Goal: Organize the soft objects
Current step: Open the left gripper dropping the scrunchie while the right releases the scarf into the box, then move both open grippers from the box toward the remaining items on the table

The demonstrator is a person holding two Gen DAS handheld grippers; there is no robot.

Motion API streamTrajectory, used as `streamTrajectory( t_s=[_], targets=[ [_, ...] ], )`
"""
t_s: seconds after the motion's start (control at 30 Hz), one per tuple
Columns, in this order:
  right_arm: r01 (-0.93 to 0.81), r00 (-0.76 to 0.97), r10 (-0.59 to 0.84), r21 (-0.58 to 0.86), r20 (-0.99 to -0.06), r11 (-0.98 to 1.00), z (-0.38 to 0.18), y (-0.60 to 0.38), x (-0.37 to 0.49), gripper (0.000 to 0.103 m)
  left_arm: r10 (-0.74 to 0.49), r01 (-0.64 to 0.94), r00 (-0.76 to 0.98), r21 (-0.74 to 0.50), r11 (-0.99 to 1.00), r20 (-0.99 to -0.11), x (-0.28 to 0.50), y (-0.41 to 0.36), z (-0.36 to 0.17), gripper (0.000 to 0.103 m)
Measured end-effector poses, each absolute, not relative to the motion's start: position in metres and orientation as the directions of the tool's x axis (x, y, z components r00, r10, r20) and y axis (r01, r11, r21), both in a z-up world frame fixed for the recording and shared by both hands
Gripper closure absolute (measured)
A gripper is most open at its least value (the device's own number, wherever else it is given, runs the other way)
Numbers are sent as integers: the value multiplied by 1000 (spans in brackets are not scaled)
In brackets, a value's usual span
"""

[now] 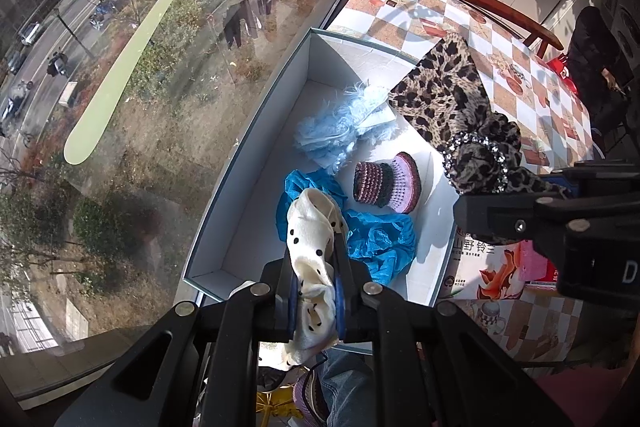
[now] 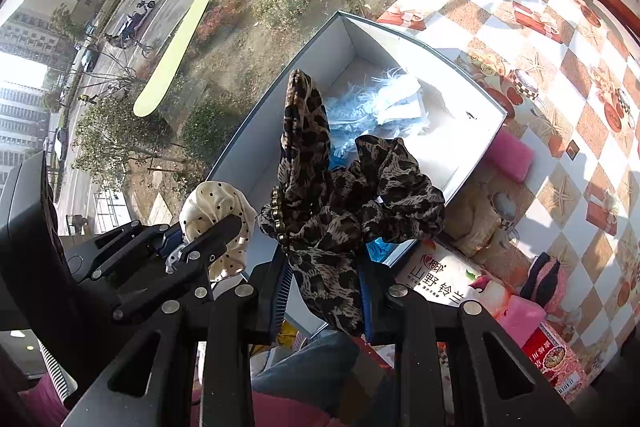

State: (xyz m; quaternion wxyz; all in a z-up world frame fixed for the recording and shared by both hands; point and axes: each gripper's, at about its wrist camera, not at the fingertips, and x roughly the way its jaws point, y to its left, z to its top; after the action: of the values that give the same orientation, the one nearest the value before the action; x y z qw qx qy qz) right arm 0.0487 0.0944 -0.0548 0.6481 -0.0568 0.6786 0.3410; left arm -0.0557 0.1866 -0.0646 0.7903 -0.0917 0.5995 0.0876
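Knitted cuff (image 1: pixel 387 183) only in left view; left tool (image 1: pixel 316 301) clamping dotted cloth (image 1: pixel 310 247), right tool (image 2: pixel 325 301) clamping leopard scarf (image 2: pixel 340 211).

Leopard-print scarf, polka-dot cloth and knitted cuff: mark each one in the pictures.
Leopard-print scarf (image 2: pixel 320 227): right wrist view, on the bunched middle above the gripper.
Polka-dot cloth (image 1: pixel 310 231): left wrist view, on the cream fabric above the pads.
Knitted cuff (image 1: pixel 386 183): left wrist view, on its striped side, inside the box.

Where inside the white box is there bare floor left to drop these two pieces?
Bare floor runs along the window-side wall of the white cardboard box, left of the crumpled blue fabric, and in the far corner beyond the fluffy pale-blue piece. The middle is crowded, with the striped knitted cuff there too.
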Motion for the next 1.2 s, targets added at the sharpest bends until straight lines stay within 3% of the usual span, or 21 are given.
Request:
streamTrajectory(
  t_s=[0.1,0.17,0.2,0.23,0.27,0.3,0.33,0.47,0.57,0.63,0.93,1.2],
  targets=[
    [-524,-158,359,386,-920,759,-58,97,50,74,31,-256,269,-41,966,-963,-56,188,-65,83],
    [-525,-170,357,391,-918,756,-59,98,51,74,42,-260,267,-30,965,-963,-56,189,-65,67],
    [-522,-179,358,397,-916,755,-60,99,53,73,41,-259,267,-31,965,-963,-56,189,-65,49],
    [-521,-182,355,396,-917,756,-60,99,53,69,40,-259,269,-32,965,-962,-56,189,-64,31],
    [-522,-181,349,391,-919,758,-60,99,53,51,43,-263,278,-32,964,-960,-57,189,-63,23],
    [-522,-173,352,389,-920,759,-60,99,55,40,48,-267,293,-33,963,-955,-58,189,-61,18],
    [-521,-167,357,389,-919,760,-58,98,56,24,49,-271,304,-38,962,-951,-59,189,-60,17],
    [-498,-178,359,399,-916,770,-57,94,62,0,24,-297,310,-73,952,-950,-59,194,-59,13],
    [-469,-184,364,407,-913,784,-58,86,67,0,11,-310,305,-89,947,-952,-60,197,-60,10],
    [-450,-187,369,414,-910,792,-57,80,70,0,1,-317,309,-102,943,-951,-61,198,-59,1],
    [-358,-174,413,448,-894,819,-45,45,86,0,-44,-291,391,-169,942,-919,-51,197,-43,0],
    [-169,-37,425,425,-904,889,-13,-61,117,0,-114,-104,413,-171,980,-904,-7,159,-16,0]
  ],
)
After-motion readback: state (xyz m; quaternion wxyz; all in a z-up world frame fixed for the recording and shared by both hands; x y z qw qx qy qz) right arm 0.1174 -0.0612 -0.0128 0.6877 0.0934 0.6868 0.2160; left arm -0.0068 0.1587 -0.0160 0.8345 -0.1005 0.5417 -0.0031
